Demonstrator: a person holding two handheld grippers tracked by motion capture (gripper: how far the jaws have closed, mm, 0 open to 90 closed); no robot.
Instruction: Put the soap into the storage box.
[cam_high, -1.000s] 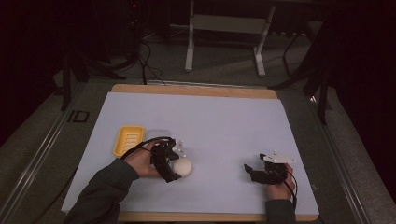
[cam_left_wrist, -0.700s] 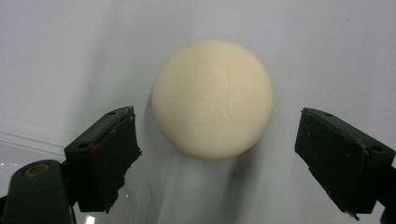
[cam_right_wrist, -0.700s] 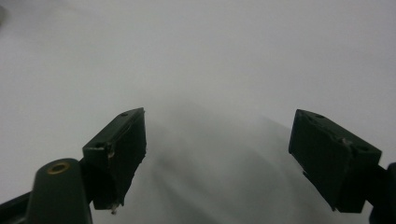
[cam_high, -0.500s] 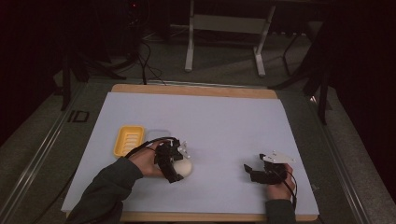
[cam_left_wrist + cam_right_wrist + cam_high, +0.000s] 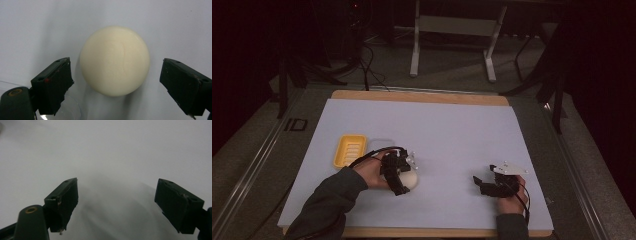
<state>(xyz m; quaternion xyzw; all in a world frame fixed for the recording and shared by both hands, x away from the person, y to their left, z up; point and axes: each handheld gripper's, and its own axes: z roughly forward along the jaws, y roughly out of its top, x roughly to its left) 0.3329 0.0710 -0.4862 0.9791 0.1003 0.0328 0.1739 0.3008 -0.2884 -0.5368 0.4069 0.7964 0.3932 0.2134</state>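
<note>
Two jaws of the left gripper (image 5: 116, 82) are standing wide, having just been opening, with the cream ball (image 5: 115, 60) lying untouched between them. The right gripper (image 5: 117, 205) is gaping over bare sheet (image 5: 112, 150), gripping nothing.

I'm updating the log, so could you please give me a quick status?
Left tool open, jaws just widened, astride the cream ball, not touching. Right tool open, empty. Yellow dish beside, nothing blocking.

Dark grey long sleeves on both forearms. Black left gripper (image 5: 404, 176) with a thin black cable looping back over the hand. Black right gripper (image 5: 482, 183) topped by a pale grey three-cornered plate. Blocky matt-black jaws, small screws in their faces, worn padding edges, a brass-ringed pivot at each base.
</note>
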